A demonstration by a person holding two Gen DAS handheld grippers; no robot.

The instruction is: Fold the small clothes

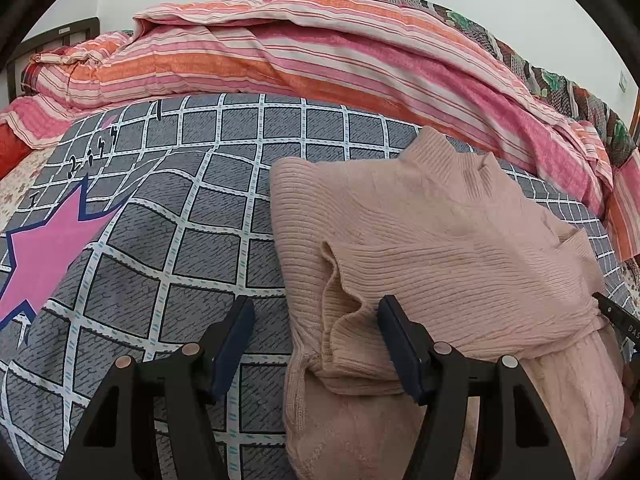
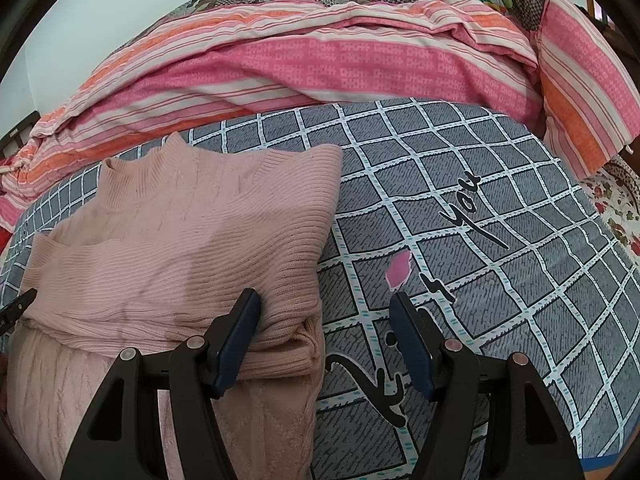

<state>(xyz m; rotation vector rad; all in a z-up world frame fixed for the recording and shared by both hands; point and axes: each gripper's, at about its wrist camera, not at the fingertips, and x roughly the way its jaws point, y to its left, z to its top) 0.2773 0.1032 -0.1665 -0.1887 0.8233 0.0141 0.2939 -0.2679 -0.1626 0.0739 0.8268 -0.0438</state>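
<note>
A pale pink ribbed knit sweater [image 1: 440, 240] lies on the grey checked bed sheet [image 1: 160, 240], its sleeves folded in over the body and its collar pointing away. My left gripper [image 1: 316, 320] is open over the sweater's left edge, with a folded cuff between the spread fingers. My right gripper [image 2: 326, 316] is open over the sweater's right edge [image 2: 180, 232], its left finger [image 2: 240, 324] resting on the knit. The tip of the right gripper shows at the right edge of the left wrist view [image 1: 620, 316].
A pink and orange striped quilt [image 1: 300, 52] is heaped along the far side of the bed, also in the right wrist view [image 2: 320, 60]. The sheet has a pink star print [image 1: 52, 252] and black lettering [image 2: 460, 216]. A dark headboard [image 1: 52, 40] stands at far left.
</note>
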